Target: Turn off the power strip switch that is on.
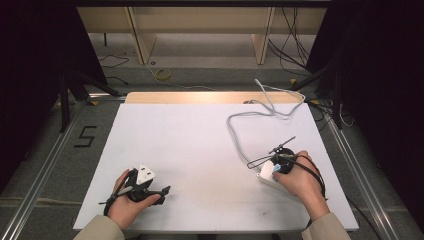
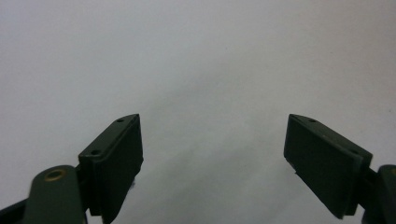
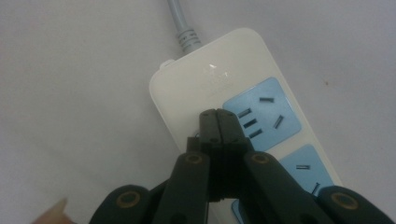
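On the white table (image 1: pixel 200 150), the high view shows the left tool (image 1: pixel 150 189) held by the person's left hand (image 1: pixel 125 202) near the front left corner, lying low over the surface with its grey plate on top. The right tool (image 1: pixel 276 162) sits toward the front right, gripped by the right hand (image 1: pixel 300 180), right over a white power strip (image 1: pixel 267 176) that lies close to the right edge. From there a grey cable (image 1: pixel 240 125) loops back toward the far edge of the table and runs off it.

The high view is too small to tell how either tool's jaws stand; the gripper views settle that. In the left gripper view, the left tool (image 2: pixel 212 154) has its jaws spread wide apart with nothing between them, bare table beyond. In the right gripper view, the right tool (image 3: pixel 217 122) has its jaws pressed fully together, their tips over the power strip (image 3: pixel 210 84) beside a blue socket panel (image 3: pixel 264 114). That view also shows a second blue panel (image 3: pixel 303 168) nearer the camera and the cable (image 3: pixel 184 28) entering the strip's far end.
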### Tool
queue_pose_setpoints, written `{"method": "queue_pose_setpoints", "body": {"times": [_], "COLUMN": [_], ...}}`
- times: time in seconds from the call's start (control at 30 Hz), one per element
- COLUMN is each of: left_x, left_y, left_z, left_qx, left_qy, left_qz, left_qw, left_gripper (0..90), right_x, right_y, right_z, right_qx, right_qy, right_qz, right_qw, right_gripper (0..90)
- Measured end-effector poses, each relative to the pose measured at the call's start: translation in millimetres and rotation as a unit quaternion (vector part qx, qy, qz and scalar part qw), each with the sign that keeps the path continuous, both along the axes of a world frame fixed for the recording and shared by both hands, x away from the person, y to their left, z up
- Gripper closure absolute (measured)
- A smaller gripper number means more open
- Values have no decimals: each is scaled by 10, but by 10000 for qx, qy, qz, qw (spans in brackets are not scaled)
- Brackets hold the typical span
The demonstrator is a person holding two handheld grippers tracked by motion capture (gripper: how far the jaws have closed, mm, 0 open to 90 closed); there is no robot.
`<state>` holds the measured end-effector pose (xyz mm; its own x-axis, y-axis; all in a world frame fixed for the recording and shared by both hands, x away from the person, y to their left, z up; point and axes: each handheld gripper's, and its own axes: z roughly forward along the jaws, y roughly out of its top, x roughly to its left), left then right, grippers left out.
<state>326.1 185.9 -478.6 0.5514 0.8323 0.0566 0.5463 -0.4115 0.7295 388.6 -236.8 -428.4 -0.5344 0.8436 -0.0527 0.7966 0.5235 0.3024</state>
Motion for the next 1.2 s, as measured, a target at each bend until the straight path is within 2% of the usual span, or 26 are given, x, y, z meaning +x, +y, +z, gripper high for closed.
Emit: {"method": "queue_pose_setpoints", "body": {"times": [0.4,0.5,0.53,0.8,1.0,1.2], "left_x": [3,2,2,5,1,0], "left_y": [2,-1,-2,0,1,1], "left_z": [-1,-3,-3,-2,-1,0], "left_qx": [14,16,22,10,-1,-5], "left_qy": [5,7,3,4,2,-4], "left_qz": [-10,-18,-16,-9,1,0], "left_qw": [10000,10000,10000,10000,10000,10000], "left_gripper": [193,193,194,194,194,195], "right_x": [-3,-6,-8,-15,-23,-35], "right_y": [-2,-15,-17,-24,-1,-7], "right_z": [-1,31,35,29,53,57], "right_qx": [16,57,4,123,225,439], "right_qy": [-22,-98,-58,-190,-376,-526], "right_qz": [-15,6,9,37,77,181], "right_qw": [10000,9999,10000,9997,9990,9975], "right_gripper": [900,900,900,900,900,900]}}
